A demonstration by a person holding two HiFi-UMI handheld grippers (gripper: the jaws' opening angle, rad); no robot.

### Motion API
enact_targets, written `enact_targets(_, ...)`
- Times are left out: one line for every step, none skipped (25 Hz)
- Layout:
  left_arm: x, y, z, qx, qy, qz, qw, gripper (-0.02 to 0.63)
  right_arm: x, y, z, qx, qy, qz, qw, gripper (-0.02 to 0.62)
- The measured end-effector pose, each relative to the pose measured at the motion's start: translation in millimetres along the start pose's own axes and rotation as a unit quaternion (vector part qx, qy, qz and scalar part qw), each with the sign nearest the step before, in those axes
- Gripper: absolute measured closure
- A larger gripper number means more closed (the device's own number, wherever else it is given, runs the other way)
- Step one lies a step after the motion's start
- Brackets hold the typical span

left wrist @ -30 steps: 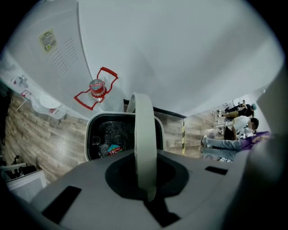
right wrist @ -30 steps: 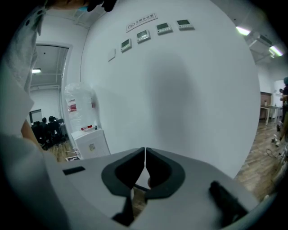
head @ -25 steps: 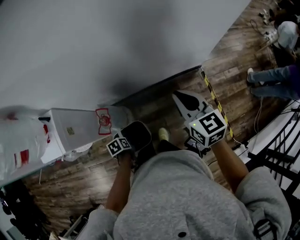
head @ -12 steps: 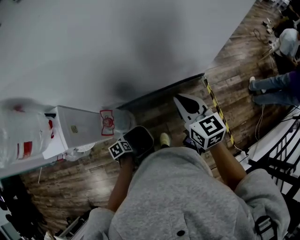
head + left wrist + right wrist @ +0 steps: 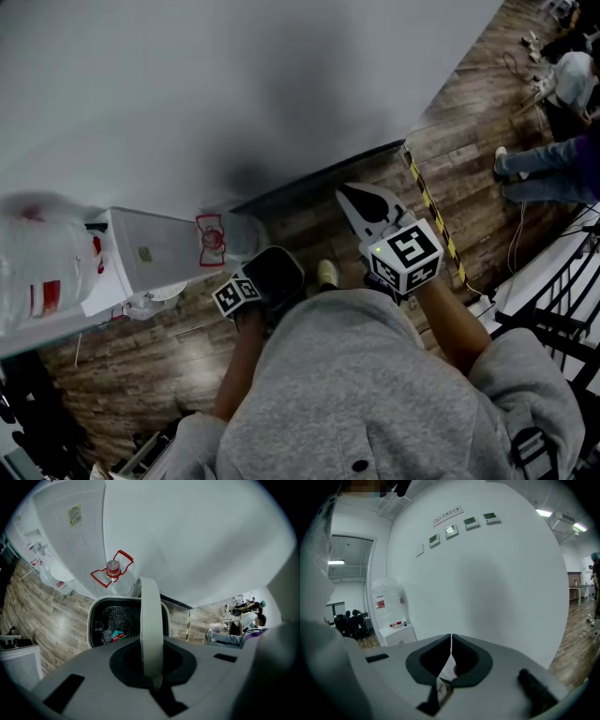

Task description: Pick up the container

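The container (image 5: 278, 271) is a white bin with a black inside, hanging low in front of me above the wooden floor. Its white bail handle (image 5: 149, 620) runs up between the jaws of my left gripper (image 5: 151, 677), which is shut on it. The bin's rim (image 5: 93, 620) shows below, with a small coloured wrapper (image 5: 115, 636) inside. In the head view only the left marker cube (image 5: 236, 293) shows beside the bin. My right gripper (image 5: 364, 203) points out toward the wall, apart from the bin. Its jaws (image 5: 451, 641) are shut with nothing held.
A white water dispenser (image 5: 141, 253) with a big bottle (image 5: 37, 272) stands against the wall at left. An empty bottle with a red handle (image 5: 112, 570) lies beside it. Yellow-black tape (image 5: 433, 204) runs across the floor. A seated person's legs (image 5: 544, 169) are at right.
The right gripper has drifted slightly left in the head view. The left gripper stays shut on the handle with the bin hanging in the same place.
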State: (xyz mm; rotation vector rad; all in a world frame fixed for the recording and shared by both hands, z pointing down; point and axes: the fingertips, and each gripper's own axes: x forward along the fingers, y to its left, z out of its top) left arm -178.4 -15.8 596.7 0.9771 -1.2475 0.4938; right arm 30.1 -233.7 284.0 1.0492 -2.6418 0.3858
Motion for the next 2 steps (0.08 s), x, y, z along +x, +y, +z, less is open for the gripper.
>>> enact_targets(-0.1,0.8,0.8,-0.002,-0.001,-0.002,1.0,0.59,1.1,0.8,0.3,-0.001,0.0,0.0,1.0,0.569)
enact_targets(-0.2,1.7,1.6,-0.004,-0.002,-0.004,1.0,0.589,2.1,1.5,0.6,-0.001,0.0,0.0,1.0,0.569)
